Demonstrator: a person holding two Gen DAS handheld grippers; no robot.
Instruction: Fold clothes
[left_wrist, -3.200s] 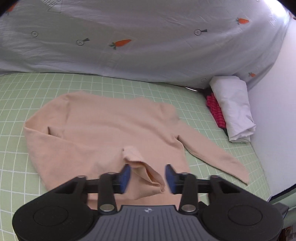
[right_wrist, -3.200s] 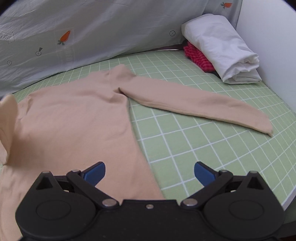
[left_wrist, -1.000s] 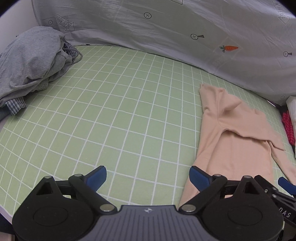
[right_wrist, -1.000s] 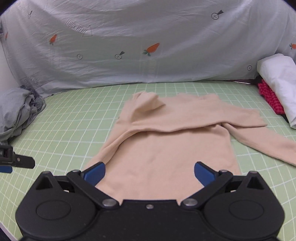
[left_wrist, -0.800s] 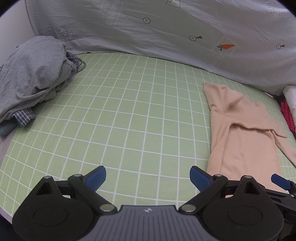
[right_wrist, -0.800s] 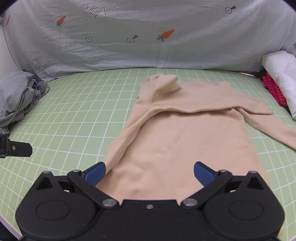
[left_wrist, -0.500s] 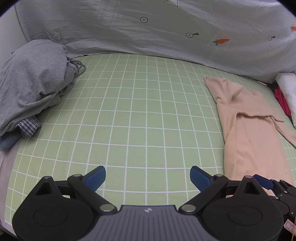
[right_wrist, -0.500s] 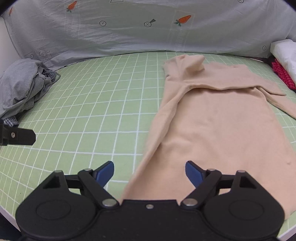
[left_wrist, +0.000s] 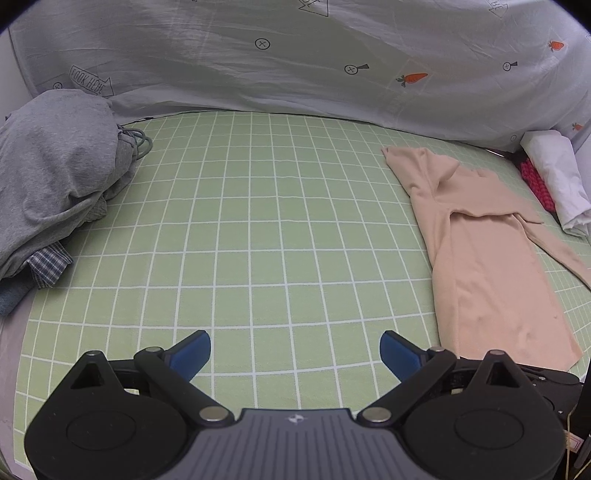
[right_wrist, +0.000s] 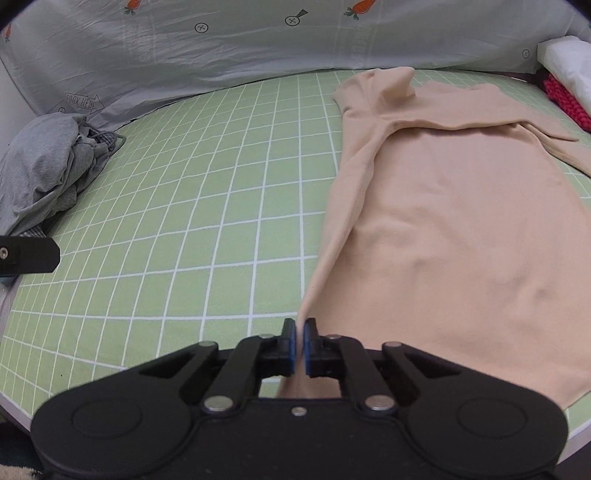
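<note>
Green gridded mat (right_wrist: 229, 206) bears sweater (right_wrist: 461, 229), hem corner pinched in right tool (right_wrist: 300, 345).

A green gridded mat (left_wrist: 258, 229) covers the surface. Behind it hangs a pale carrot-print sheet (left_wrist: 295, 66). White wall (left_wrist: 7, 66) shows left of the sheet.

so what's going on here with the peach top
A person with a gripper in each hand is folding clothes on a green grid mat. The right gripper has its jaws shut on the near left hem corner of the peach top, whose left sleeve is already folded across the chest. The left gripper hangs open over bare mat, holding nothing.
</note>
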